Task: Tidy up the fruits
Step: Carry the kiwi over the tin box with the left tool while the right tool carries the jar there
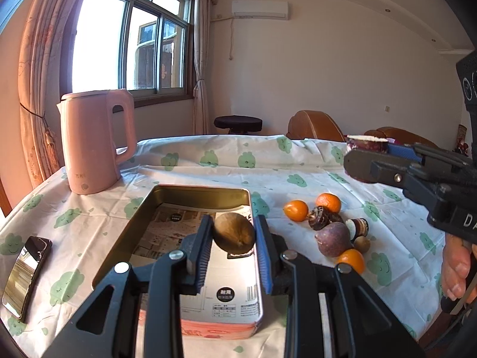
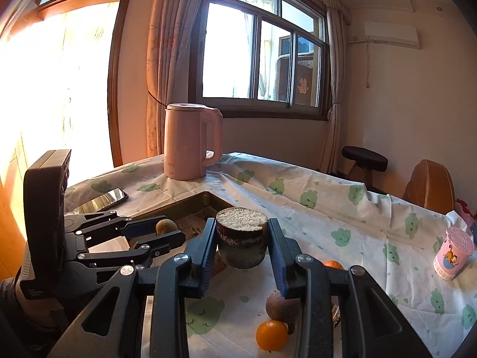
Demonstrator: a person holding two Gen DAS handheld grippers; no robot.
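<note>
My left gripper (image 1: pixel 234 223) is shut on a round brown fruit (image 1: pixel 234 234), held just above a rectangular metal tin (image 1: pixel 190 191) lined with printed paper. Off to the right, my right gripper (image 1: pixel 368 152) is in the air, shut on a dark-skinned cut chunk (image 1: pixel 367 143) with a pale top. The right wrist view shows that chunk (image 2: pixel 241 240) squeezed between the right gripper's (image 2: pixel 242 227) blue pads. The left gripper (image 2: pixel 171 228) and its brown fruit (image 2: pixel 162 226) are over the tin (image 2: pixel 190 202). On the cloth lie small oranges (image 1: pixel 295 210), a purple passion fruit (image 1: pixel 334 238) and dark cut pieces (image 1: pixel 320 217).
A pink kettle (image 1: pixel 95 143) stands at the table's back left, and a phone (image 1: pixel 25 274) lies left of the tin. A pink cup (image 2: pixel 453 250) is at the far right of the table. A stool (image 1: pixel 238 123) and brown armchairs (image 1: pixel 313 125) stand behind it.
</note>
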